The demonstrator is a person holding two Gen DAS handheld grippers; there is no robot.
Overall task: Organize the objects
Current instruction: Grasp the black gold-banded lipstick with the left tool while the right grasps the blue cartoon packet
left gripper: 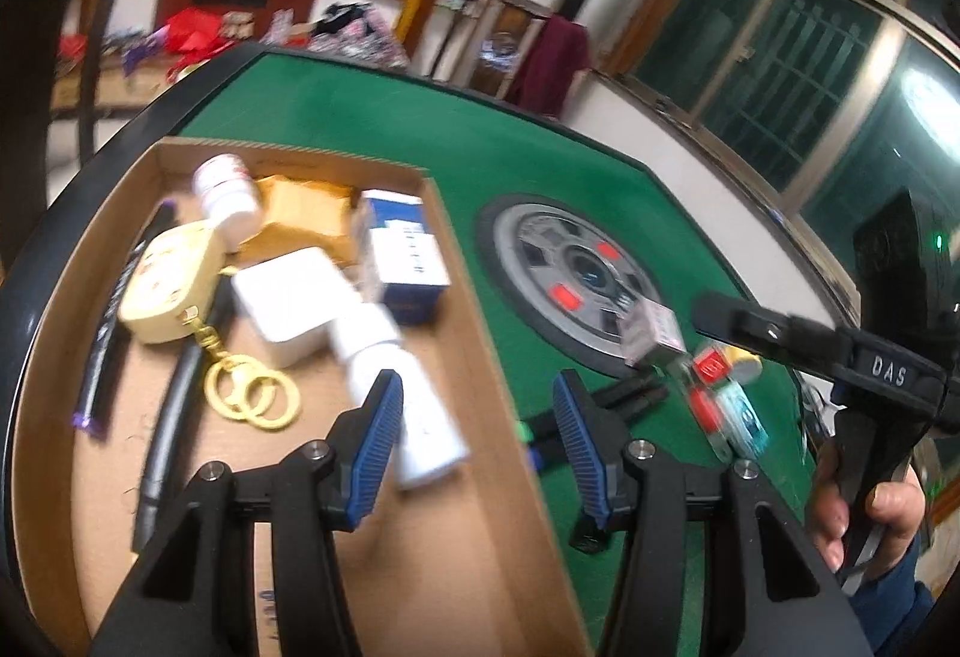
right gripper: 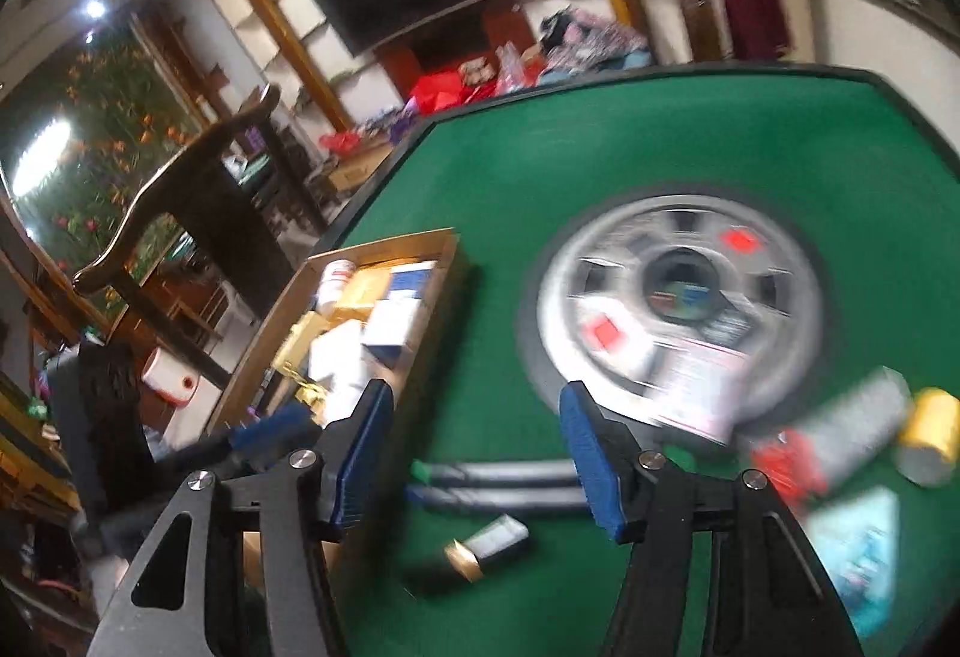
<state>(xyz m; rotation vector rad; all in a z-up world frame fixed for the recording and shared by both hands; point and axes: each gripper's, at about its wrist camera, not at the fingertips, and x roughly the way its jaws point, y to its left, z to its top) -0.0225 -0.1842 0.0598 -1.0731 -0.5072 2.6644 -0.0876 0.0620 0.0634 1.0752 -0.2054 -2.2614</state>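
A cardboard box [left gripper: 474, 297] on the green table holds a white bottle [left gripper: 225, 189], a yellow case with a gold keyring [left gripper: 168, 285], a white charger [left gripper: 288, 303], a blue-and-white carton [left gripper: 402, 255], dark pens [left gripper: 174, 417] and a white tube [left gripper: 390, 375]. My left gripper [left gripper: 474, 405] hangs open over the box's right wall, the tube lying below its left finger. My right gripper [right gripper: 477, 417] stands open with nothing in it, above two dark pens [right gripper: 498, 483]. A dark tube with a gold band [right gripper: 474, 549] lies nearer me.
Loose items lie right of the pens: a pink-and-white carton [right gripper: 702, 387], a grey cylinder [right gripper: 858, 429], a yellow roll [right gripper: 930, 441], a red piece [right gripper: 786, 465], a teal packet [right gripper: 858, 549]. A round silver hub [right gripper: 678, 297] sits mid-table. A dark chair [right gripper: 198, 189] stands at the left.
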